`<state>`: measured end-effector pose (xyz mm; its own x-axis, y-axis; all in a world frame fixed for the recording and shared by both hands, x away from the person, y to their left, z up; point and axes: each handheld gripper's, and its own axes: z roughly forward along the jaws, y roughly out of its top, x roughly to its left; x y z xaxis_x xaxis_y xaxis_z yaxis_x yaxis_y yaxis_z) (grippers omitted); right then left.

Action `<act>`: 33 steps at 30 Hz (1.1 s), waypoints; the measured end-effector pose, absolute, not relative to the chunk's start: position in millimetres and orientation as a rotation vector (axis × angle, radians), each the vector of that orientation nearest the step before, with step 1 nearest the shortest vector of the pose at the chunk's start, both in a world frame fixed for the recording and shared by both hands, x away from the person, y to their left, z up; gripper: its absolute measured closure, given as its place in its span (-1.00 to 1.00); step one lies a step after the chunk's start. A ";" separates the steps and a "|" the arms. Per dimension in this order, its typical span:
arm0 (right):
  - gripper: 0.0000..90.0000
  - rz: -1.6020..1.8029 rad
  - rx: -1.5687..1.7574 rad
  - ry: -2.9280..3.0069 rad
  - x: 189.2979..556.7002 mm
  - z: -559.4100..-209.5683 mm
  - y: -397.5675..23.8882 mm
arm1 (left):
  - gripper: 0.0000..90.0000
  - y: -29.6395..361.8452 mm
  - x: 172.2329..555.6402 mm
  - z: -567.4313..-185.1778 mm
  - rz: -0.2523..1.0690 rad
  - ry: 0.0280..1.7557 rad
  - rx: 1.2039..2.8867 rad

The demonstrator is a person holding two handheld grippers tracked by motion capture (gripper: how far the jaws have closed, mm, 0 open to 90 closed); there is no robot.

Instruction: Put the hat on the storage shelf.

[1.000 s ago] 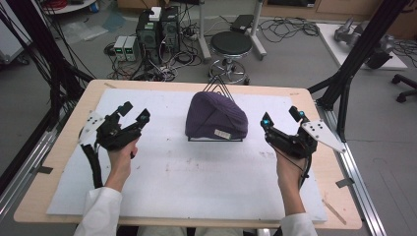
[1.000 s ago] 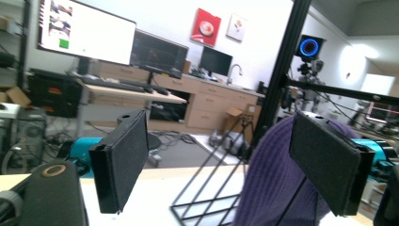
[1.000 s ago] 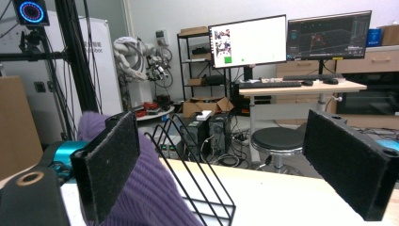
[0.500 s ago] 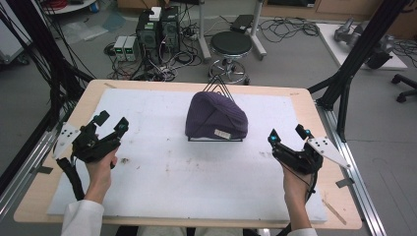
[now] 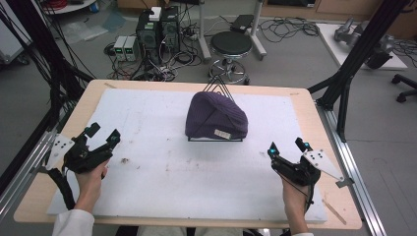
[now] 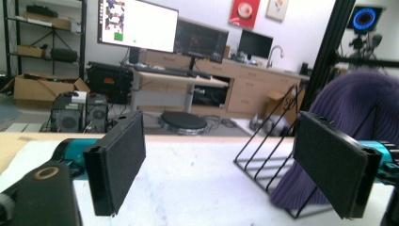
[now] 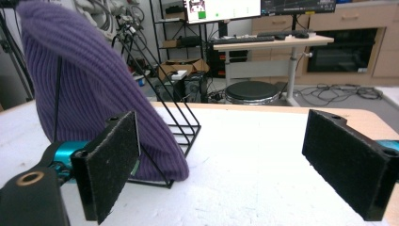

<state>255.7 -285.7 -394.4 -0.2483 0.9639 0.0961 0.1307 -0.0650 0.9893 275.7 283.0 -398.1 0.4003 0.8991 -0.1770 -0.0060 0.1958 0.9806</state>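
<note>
A purple hat [image 5: 216, 117] sits draped over a black wire rack [image 5: 215, 139] at mid-bench [image 5: 305, 105], on the white mat [image 5: 147, 113]. The left hand-held gripper [image 5: 102, 136] and right hand-held gripper [image 5: 287, 146] rest near opposite edges, both released and empty, well apart from the hat. To lift it cleanly, each should probably approach low, pinching the knit's lower hem from either side without snagging the wire.

The left gripper [image 6: 219, 169] holds its two black padded jaws wide apart over the white table [image 6: 197, 183]. At far right, a purple knit hat [image 6: 348, 103] drapes over a black wire rack [image 6: 268, 155].
</note>
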 end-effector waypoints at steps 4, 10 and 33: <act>-0.76 1.381 1.208 1.434 253.3 -399.7 -283.5 | -0.60 287.8 273.3 -406.2 0.788 0.970 1.212; -0.76 1.324 1.235 1.438 252.7 -411.6 -279.4 | -0.60 295.1 271.1 -419.8 0.782 1.009 1.229; -0.76 1.268 1.235 1.471 251.8 -434.6 -278.8 | -0.60 301.0 267.2 -433.2 0.746 1.052 1.280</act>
